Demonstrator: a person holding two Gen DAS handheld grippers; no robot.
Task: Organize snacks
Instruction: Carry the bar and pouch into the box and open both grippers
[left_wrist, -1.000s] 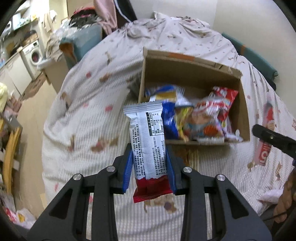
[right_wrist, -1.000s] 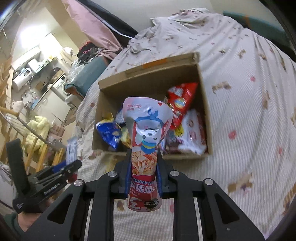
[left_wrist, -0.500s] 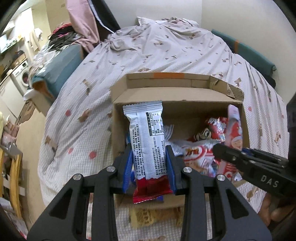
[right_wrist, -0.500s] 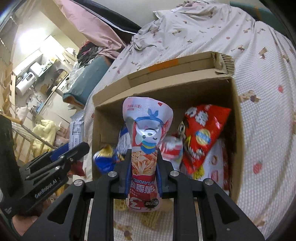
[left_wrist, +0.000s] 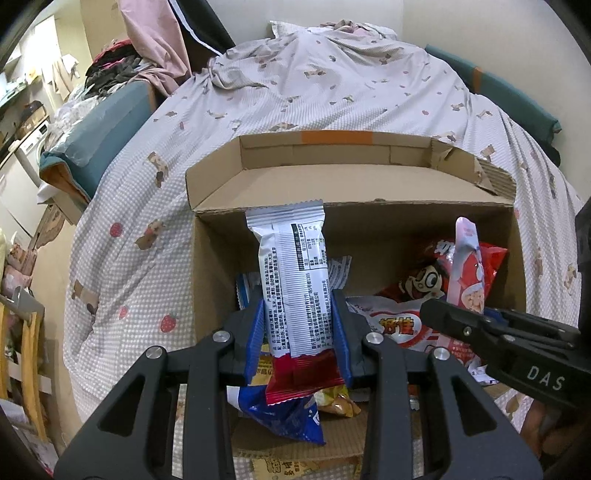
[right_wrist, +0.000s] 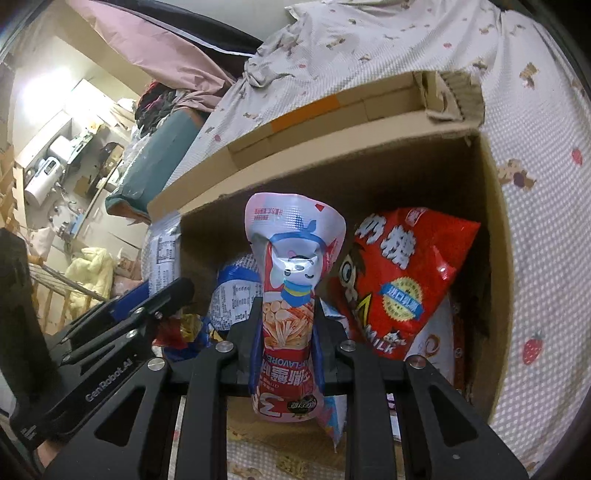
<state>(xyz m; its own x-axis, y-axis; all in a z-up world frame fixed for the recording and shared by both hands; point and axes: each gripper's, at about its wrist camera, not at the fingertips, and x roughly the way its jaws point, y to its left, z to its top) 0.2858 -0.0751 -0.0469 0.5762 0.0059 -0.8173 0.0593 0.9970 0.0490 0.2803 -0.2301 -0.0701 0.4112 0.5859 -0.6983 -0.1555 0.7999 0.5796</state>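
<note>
Black plastic left gripper (left_wrist: 299, 332), blue pads, is clamping a white-and-grey foil snack bar pack with a red bottom end (left_wrist: 295, 291), held upright over the near-left part of the open brown cardboard box (left_wrist: 369, 177). Black right gripper (right_wrist: 286, 343) is pinching a pink-and-red pouch printed with a cartoon figure and stick snacks (right_wrist: 290, 295), also upright, above the middle of the box. Both packs are hanging over the opening, neither one dropped in yet.

Progress, my read: mostly loaded. Already lying inside the box: a red crinkly bag with a big-eyed cartoon face (right_wrist: 399, 288) leaning at the right wall, a white-and-red flat pack (left_wrist: 399, 325) under it, a blue foil bag (left_wrist: 280, 413) and a yellow wrapper (left_wrist: 336, 402) at the near wall. Remaining: releasing these two packs. Whether more snacks are waiting outside the box, I cannot tell.

Surface: the box is sitting on a bed under a white dotted quilt with bear and strawberry prints (left_wrist: 147, 240), soft, so the box could be tipping if pushed. Beyond the box's far flap the quilt is bunching toward the wall. Left of the box: a teal cushion (left_wrist: 99, 136), piled clothes (left_wrist: 118, 70), pink fabric hanging (left_wrist: 155, 44), and a washing machine (left_wrist: 22, 162) further off.
</note>
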